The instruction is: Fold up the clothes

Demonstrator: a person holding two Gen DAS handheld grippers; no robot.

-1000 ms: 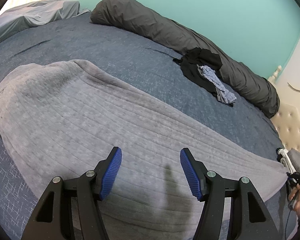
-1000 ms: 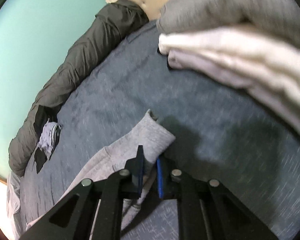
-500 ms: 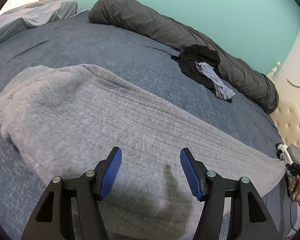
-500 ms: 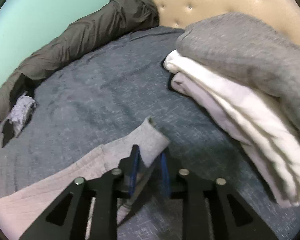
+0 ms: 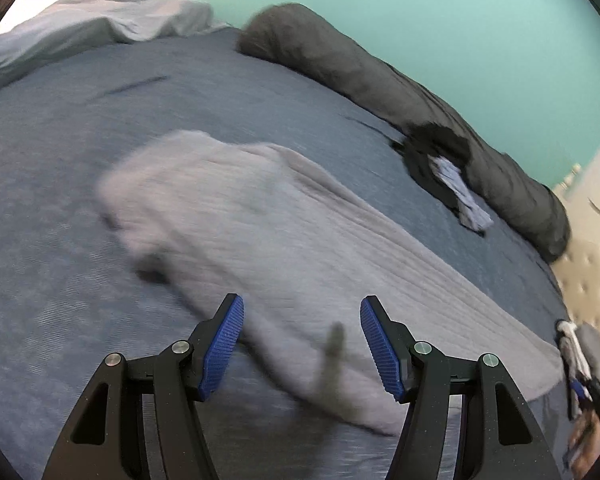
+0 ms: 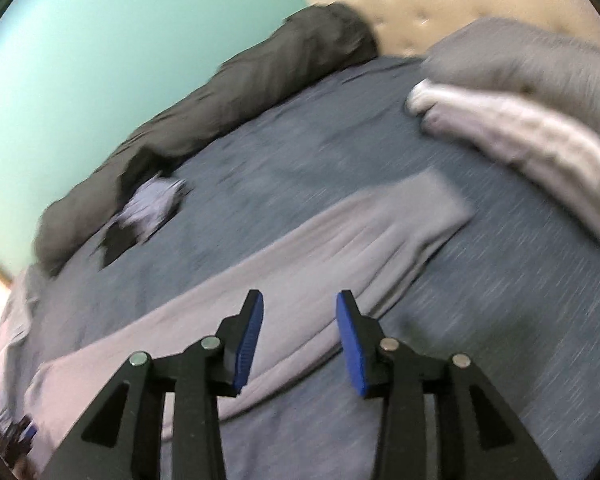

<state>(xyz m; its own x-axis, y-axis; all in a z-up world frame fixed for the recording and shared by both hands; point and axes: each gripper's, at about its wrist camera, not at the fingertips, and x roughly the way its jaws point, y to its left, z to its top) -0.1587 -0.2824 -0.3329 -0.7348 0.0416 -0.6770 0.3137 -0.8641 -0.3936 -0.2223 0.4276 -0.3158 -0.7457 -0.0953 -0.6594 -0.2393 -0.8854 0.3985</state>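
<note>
Motion-blurred grey garment (image 5: 284, 248), its near end smeared, folded stack (image 6: 540, 128) cut off at right edge

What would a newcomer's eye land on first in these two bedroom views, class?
First, the long grey garment stretched flat across the blue bedspread, with both open grippers, left and right, hovering over it. Next, the dark clothes pile by the charcoal bolster, and folded laundry near the headboard.

Readable text: none — both views are motion-blurred.
Labels or brands: none can be made out on the clothes, the bedding or the gripper fingers.
Numbers, signs: none.
</note>
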